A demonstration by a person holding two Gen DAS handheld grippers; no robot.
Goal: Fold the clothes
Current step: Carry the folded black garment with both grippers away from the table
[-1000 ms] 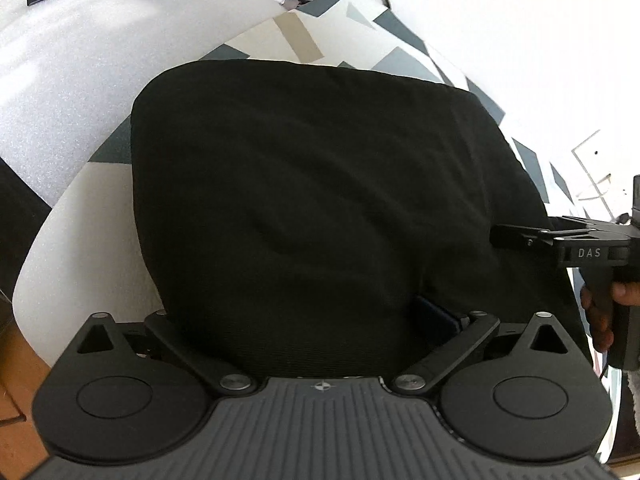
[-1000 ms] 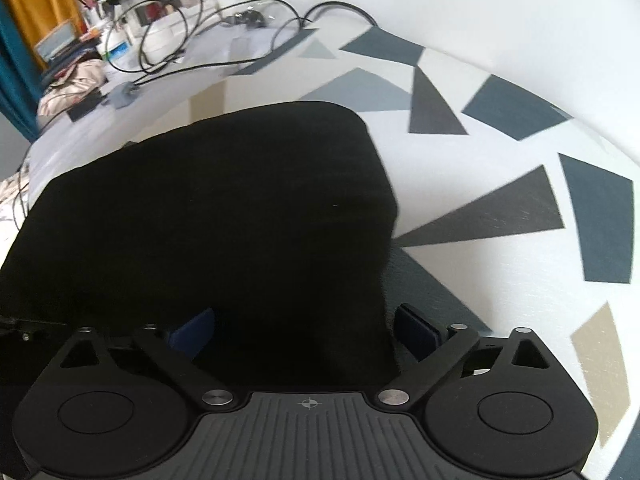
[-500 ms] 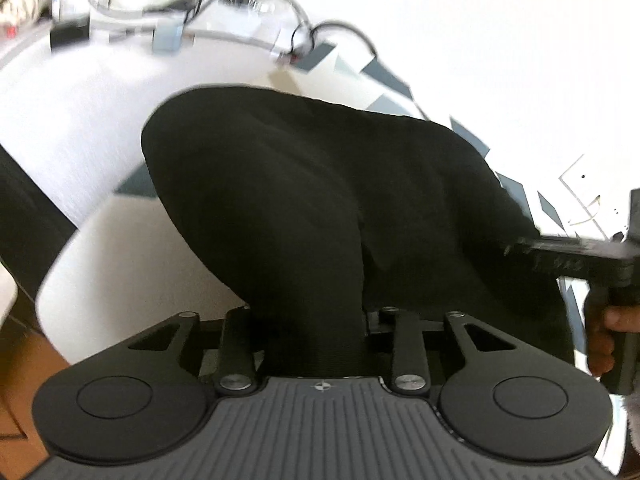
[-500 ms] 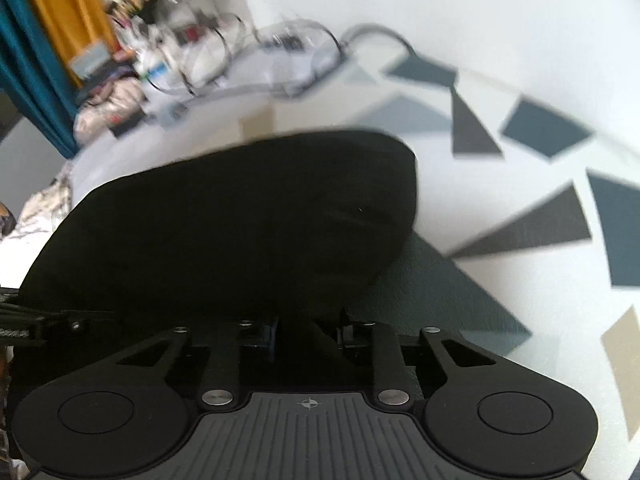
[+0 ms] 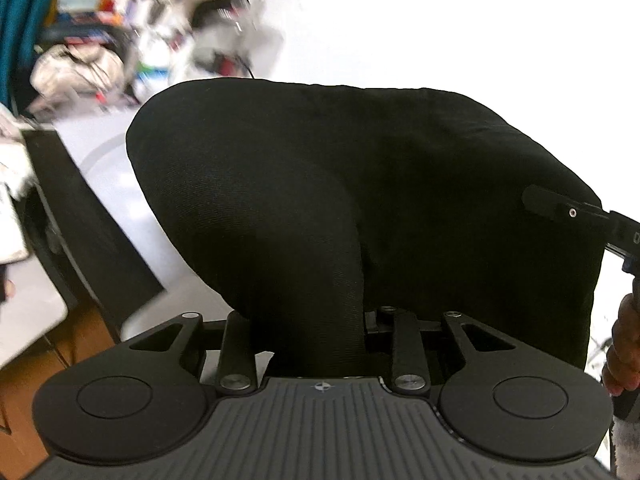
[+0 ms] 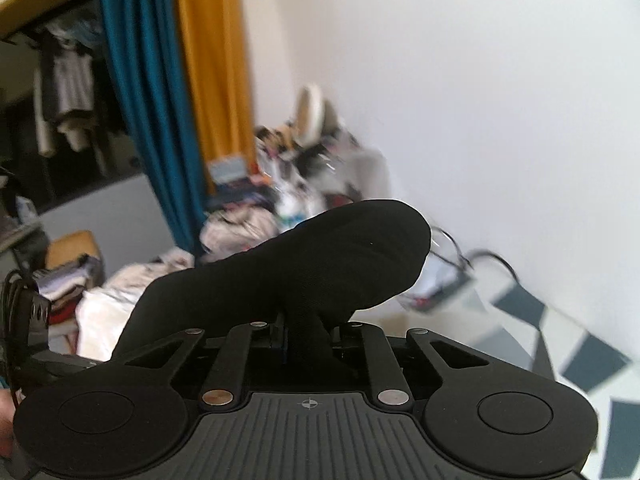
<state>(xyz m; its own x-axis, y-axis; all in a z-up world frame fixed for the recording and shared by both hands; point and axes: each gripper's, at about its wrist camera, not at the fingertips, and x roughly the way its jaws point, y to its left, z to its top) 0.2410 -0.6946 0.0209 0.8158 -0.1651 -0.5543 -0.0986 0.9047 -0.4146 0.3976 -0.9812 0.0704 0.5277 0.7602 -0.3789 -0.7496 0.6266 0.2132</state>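
Note:
A black garment [image 5: 360,180] hangs lifted off the surface and fills the left wrist view. My left gripper [image 5: 320,320] is shut on a bunched fold of its near edge. In the right wrist view the same black garment [image 6: 320,264] rises as a hump, and my right gripper [image 6: 306,328] pinches a narrow fold of it, its jaws still closing. The right tool's black body [image 5: 616,228] and the hand [image 5: 624,348] holding it show at the right edge of the left wrist view. The pads are hidden by cloth.
The white cover with grey and blue triangles [image 6: 580,344] lies below right. Blue curtain [image 6: 148,120] and orange curtain [image 6: 212,60] hang behind. A blurred clutter of cables and bottles [image 6: 300,184] and a pile of clothes [image 6: 120,292] sit beyond. A dark edge [image 5: 80,220] borders the left.
Both grippers went from open around the flat garment's near edge to shut on it, then rose and tilted up, lifting the cloth off the patterned surface.

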